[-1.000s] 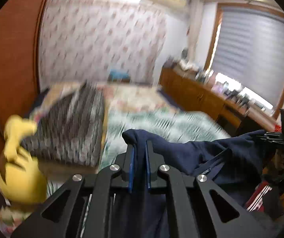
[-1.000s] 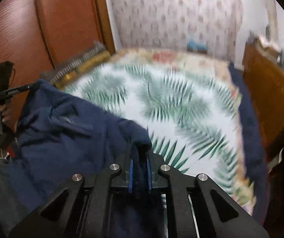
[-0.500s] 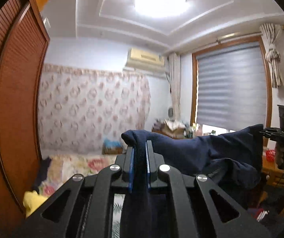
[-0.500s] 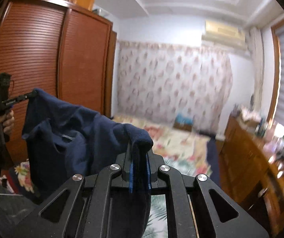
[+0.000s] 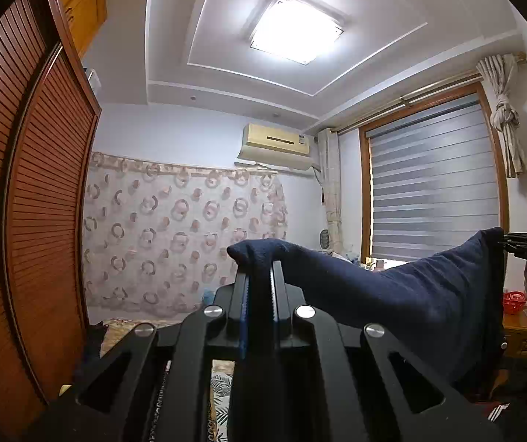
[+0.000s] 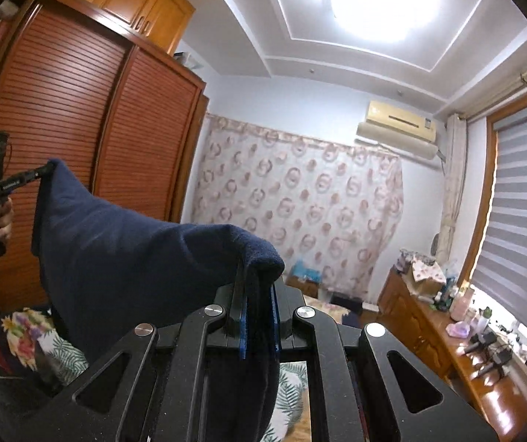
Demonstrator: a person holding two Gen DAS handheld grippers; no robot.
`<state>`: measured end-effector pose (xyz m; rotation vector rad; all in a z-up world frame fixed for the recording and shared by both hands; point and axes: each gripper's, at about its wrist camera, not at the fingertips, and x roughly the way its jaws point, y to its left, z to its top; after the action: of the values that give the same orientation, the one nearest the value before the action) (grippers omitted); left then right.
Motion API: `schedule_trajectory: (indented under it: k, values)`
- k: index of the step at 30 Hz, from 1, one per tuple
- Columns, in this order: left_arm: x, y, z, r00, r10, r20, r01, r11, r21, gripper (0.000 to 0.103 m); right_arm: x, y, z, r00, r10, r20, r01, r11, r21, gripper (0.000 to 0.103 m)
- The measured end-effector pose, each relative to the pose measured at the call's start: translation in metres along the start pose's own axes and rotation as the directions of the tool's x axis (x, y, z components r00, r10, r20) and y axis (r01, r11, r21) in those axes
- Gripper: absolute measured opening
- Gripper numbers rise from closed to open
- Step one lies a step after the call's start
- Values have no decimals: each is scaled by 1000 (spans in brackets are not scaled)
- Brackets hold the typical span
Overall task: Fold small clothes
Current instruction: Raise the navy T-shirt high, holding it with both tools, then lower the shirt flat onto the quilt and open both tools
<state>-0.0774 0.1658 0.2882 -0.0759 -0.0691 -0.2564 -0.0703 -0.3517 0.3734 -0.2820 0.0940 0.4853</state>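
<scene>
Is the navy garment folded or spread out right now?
Spread out: the navy garment hangs stretched between the left gripper and right gripper.

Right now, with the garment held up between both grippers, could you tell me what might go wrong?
1. Each gripper pinches only a small corner of the navy garment: the left gripper and right gripper hold little cloth, so a tug could slip one free.
2. The garment sags between the grips, so it may land wrinkled on the bed.
3. Both cameras point towards the ceiling, so the landing spot is barely seen.
</scene>
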Motion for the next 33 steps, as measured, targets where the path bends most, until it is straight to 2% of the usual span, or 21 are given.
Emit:
schedule_trajectory:
  k: [5,7,11,13,16,18,19,20,21,22,23,24,25,26,27,29,33]
  values:
    - [3,-3,7,1000,-3,-4,3,1000,2,6,-5,-6,8,1000,-6,1,6,1000,-2,7]
    - [17,-4,0,1000,4,-26,-4,1000,0,6,-8,-6,11,1000,-12,1,12,1000,-13,7]
    - [73,1,-28,993,18,-117,-19,1000,-6,6,9,-20,2,999,-20,-25,20,1000,-1,7]
    - [122,9,-58,978,29,-208,-32,999,-8,7,39,-32,-10,997,-20,-75,21,1000,21,7]
    - [189,14,-111,937,48,-347,-50,999,3,11,95,-52,-38,984,-30,-174,36,999,35,7]
    - [241,23,-159,889,67,-454,-66,998,19,15,150,-68,-72,966,-48,-255,65,996,59,7]
    - [267,31,-186,853,71,-516,-74,997,15,17,177,-75,-91,958,-48,-282,72,995,73,7]
    - [279,34,-200,832,76,-550,-86,996,7,17,201,-81,-109,953,-40,-300,69,994,86,8]
    - [294,41,-222,801,81,-593,-101,995,-1,18,226,-87,-128,944,-38,-328,73,993,97,13]
    - [303,46,-240,775,75,-628,-113,993,-21,23,256,-94,-151,927,-39,-374,88,990,114,20]
    - [307,49,-252,760,65,-647,-118,992,-39,28,287,-102,-176,899,-74,-432,138,984,117,38]
    - [308,44,-260,750,61,-659,-115,993,-39,31,312,-109,-197,859,-162,-486,232,969,85,43]
    - [306,42,-267,742,64,-668,-115,993,-33,33,336,-117,-220,804,-258,-536,340,939,58,43]
    - [301,38,-273,736,65,-674,-113,993,-28,34,347,-121,-232,798,-242,-552,342,936,83,43]
    - [296,34,-277,731,58,-680,-106,994,-29,37,356,-124,-244,803,-206,-560,323,939,118,43]
    - [285,23,-280,722,37,-691,-86,996,-37,38,361,-124,-256,798,-201,-569,338,930,145,44]
    - [267,6,-287,708,-7,-707,-37,998,-47,41,342,-110,-257,821,-147,-551,277,947,161,47]
